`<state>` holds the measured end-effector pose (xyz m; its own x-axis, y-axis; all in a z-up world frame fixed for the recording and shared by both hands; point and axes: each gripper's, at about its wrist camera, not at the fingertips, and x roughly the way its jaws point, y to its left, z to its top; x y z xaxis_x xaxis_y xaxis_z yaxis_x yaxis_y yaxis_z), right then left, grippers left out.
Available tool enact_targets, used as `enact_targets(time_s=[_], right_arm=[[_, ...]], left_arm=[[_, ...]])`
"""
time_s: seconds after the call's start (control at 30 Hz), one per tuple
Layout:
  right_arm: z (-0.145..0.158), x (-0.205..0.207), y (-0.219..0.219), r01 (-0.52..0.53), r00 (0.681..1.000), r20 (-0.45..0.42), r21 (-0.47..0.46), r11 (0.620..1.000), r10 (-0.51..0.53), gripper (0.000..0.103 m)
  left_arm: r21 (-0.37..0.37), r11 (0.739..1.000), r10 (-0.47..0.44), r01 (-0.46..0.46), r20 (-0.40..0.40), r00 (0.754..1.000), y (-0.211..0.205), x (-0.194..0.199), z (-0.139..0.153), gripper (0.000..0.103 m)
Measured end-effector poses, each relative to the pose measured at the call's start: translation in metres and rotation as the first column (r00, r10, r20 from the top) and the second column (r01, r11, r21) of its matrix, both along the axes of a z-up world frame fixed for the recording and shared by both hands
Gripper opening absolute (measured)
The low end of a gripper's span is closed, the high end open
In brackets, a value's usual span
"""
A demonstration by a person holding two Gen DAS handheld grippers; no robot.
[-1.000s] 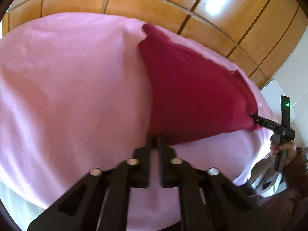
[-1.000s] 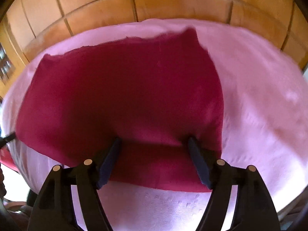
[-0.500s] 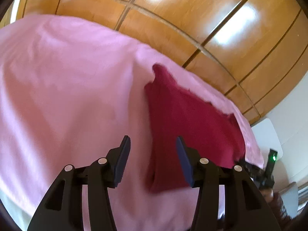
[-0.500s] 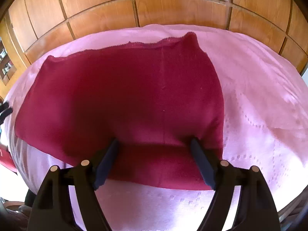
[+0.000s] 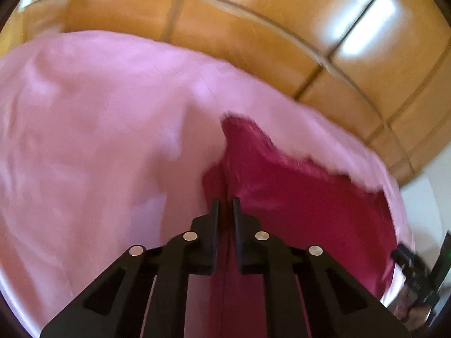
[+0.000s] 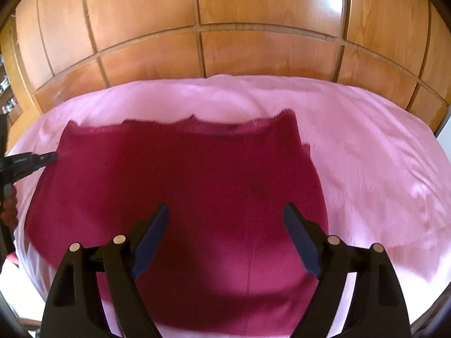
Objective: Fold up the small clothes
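A dark red cloth (image 6: 180, 186) lies spread on the pink sheet (image 6: 366, 152). In the left wrist view the cloth (image 5: 304, 197) runs to the right, and my left gripper (image 5: 225, 205) is shut on its left edge, with the fabric pinched between the narrow jaws. The left gripper also shows in the right wrist view (image 6: 42, 159) at the cloth's left side. My right gripper (image 6: 225, 219) is open, with its jaws wide apart just above the near middle of the cloth, and it holds nothing. It shows at the far right of the left wrist view (image 5: 408, 256).
The pink sheet (image 5: 98, 140) covers a bed. Glossy wooden wardrobe doors (image 6: 225, 28) stand right behind it. A white wall (image 5: 428, 197) shows at the right past the bed's edge.
My left gripper was shut on the cloth, opened half a second ago, and is now shut on the cloth's left edge again. My right gripper has stayed open and has pulled back and up.
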<state>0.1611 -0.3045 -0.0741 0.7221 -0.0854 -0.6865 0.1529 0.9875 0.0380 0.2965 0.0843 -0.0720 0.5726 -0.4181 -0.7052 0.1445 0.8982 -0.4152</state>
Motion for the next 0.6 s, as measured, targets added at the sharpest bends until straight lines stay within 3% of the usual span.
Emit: enact_targets(time_s=[0.07,0.13,0.2,0.23,0.37,0.5,0.57,0.6], right_arm=[[-0.004,0.019,-0.004,0.021,1.0,-0.008,-0.02,1.0,-0.021,0.084],[-0.016,0.039,-0.012,0.064,0.997,-0.043,-0.05,0.997,-0.066,0.084],[-0.029,0.052,-0.022,0.104,0.991,-0.074,-0.056,0.993,-0.108,0.086],[-0.035,0.055,-0.027,0.111,0.991,-0.075,-0.038,0.993,-0.114,0.091],[-0.047,0.049,-0.032,0.12,0.993,-0.011,-0.007,0.993,-0.12,0.094],[-0.049,0.046,-0.032,0.117,0.993,0.005,-0.004,0.993,-0.117,0.095],[-0.048,0.047,-0.031,0.115,0.993,0.008,-0.002,0.993,-0.115,0.095],[-0.049,0.045,-0.032,0.114,0.993,0.009,0.0,0.993,-0.114,0.095]], left_arm=[[0.06,0.995,0.077,-0.078,0.007,0.997,0.003,0.002,-0.001,0.0],[0.118,0.992,0.061,-0.053,-0.065,0.996,-0.002,0.013,-0.016,0.0],[0.201,0.978,0.074,-0.057,-0.079,0.994,-0.008,0.013,-0.023,0.0],[0.196,0.979,0.074,-0.059,-0.067,0.995,-0.007,0.01,-0.022,0.0],[0.131,0.987,0.095,-0.094,-0.003,0.995,-0.002,-0.009,-0.004,0.0],[0.156,0.987,0.045,-0.048,0.025,0.999,-0.018,-0.019,0.007,0.002],[0.16,0.986,0.033,-0.037,0.026,0.999,-0.021,-0.02,0.009,0.042],[0.145,0.988,0.039,-0.044,0.039,0.998,-0.021,-0.021,0.009,0.047]])
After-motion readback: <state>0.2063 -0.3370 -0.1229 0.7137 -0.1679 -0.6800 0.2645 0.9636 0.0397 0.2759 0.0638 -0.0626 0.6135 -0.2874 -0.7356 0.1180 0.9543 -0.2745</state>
